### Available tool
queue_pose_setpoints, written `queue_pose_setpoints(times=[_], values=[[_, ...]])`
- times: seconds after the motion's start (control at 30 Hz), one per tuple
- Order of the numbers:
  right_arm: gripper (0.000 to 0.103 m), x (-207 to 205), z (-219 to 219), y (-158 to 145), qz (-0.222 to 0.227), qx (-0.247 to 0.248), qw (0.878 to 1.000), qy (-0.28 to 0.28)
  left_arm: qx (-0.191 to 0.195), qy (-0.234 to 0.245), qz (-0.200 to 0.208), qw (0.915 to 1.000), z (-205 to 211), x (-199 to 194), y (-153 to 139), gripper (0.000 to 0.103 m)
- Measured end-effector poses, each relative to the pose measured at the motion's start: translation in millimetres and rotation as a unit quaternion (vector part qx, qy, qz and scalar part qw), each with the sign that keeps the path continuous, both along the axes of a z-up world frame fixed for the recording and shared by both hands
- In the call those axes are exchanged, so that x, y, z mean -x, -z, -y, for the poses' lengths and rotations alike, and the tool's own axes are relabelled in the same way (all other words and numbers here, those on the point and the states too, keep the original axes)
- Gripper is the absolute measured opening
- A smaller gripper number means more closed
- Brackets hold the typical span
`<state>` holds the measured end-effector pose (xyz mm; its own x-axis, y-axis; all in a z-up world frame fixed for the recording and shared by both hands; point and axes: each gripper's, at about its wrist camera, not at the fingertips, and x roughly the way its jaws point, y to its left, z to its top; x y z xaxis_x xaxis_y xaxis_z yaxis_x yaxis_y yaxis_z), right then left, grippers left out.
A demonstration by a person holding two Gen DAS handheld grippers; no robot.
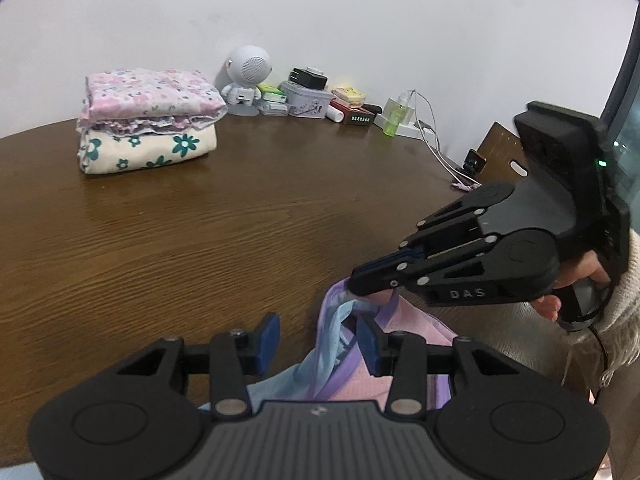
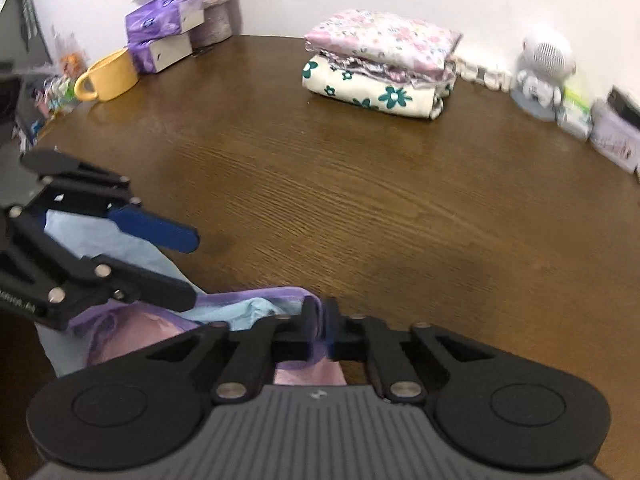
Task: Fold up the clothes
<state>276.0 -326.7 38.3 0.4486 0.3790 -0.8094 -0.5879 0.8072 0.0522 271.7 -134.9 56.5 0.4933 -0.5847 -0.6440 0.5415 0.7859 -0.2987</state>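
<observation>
Nearest my left tool point(image 1: 318, 340), its blue pads stand wide apart, gripping nothing, with the pastel garment point(image 1: 352, 364) draped between and below them at the tabletop's point(image 1: 200, 240) near edge. My right tool point(image 2: 320, 326) is closed on the garment's purple hem, holding that corner just above the wood. Broad bare tabletop lies ahead. Two folded floral pieces point(image 1: 148, 120) sit stacked well apart near the far wall, beside small clutter point(image 1: 308, 98).
</observation>
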Motion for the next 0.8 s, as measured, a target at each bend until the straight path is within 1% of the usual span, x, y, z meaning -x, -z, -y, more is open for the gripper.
queue_pose_setpoints(times=[0.1, 0.23, 0.33, 0.43, 0.53, 0.63, 0.73, 0.8], values=[[0.002, 9.0, 3.3, -6.5, 0.029, 0.001, 1.0, -0.002, 0.004, -0.001, -0.001, 1.0, 2.7, -3.5, 3.5, 0.04], [0.002, 35.3, 3.9, -14.0, 0.096, 0.019, 0.995, -0.013, 0.013, -0.001, 0.004, 0.9999, 3.9, -0.5, 3.0, 0.04], [0.002, 59.3, 3.3, -16.8, 0.148, 0.036, 0.988, -0.021, 0.015, -0.001, 0.011, 0.9998, 4.5, 4.4, 2.0, 0.04], [0.002, 85.4, -2.7, -12.7, 0.208, 0.075, 0.975, -0.031, 0.017, 0.0, 0.019, 0.9997, 5.1, 9.4, 0.9, 0.04], [0.002, 107.2, -6.8, -7.8, 0.241, 0.095, 0.965, -0.037, 0.02, -0.001, 0.024, 0.9995, 5.1, 13.8, 0.1, 0.04], [0.002, 126.4, -10.8, -3.6, 0.267, 0.109, 0.957, -0.04, 0.029, -0.004, 0.021, 0.9994, 2.0, 15.2, 0.6, 0.04], [0.002, 142.1, -15.4, 1.3, 0.285, 0.119, 0.95, -0.042, 0.033, -0.01, 0.02, 0.9992, -1.0, 16.0, 1.2, 0.04], [0.002, 149.3, -17.5, 5.4, 0.287, 0.12, 0.95, -0.04, 0.036, -0.011, 0.017, 0.9991, -2.4, 16.1, 2.4, 0.04]])
